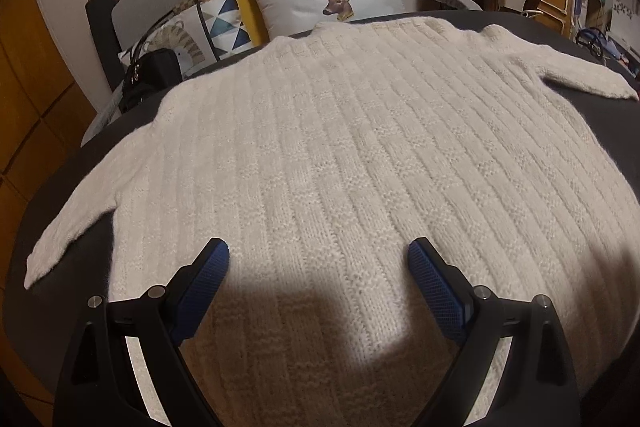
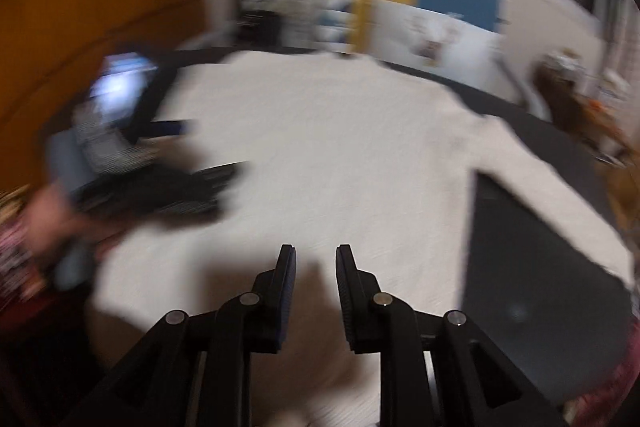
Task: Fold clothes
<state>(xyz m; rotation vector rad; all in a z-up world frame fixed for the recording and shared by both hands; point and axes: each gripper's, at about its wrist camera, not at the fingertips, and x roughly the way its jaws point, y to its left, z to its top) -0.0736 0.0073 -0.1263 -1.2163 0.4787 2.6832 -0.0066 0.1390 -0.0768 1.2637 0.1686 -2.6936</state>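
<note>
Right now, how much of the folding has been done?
Almost none. Done: the sweater lies spread flat on the dark surface, both sleeves out to the sides, no fold in it yet. In hand: nothing; the left gripper hangs wide open above the hem, and the right gripper is partly open with nothing between its pads. Left: folding in the sleeves and doubling the body.

both grippers, left gripper [image 1: 319, 251] and right gripper [image 2: 316, 255], have black arms, round silver screws, and bumpy blue pads [image 1: 436, 291].
</note>
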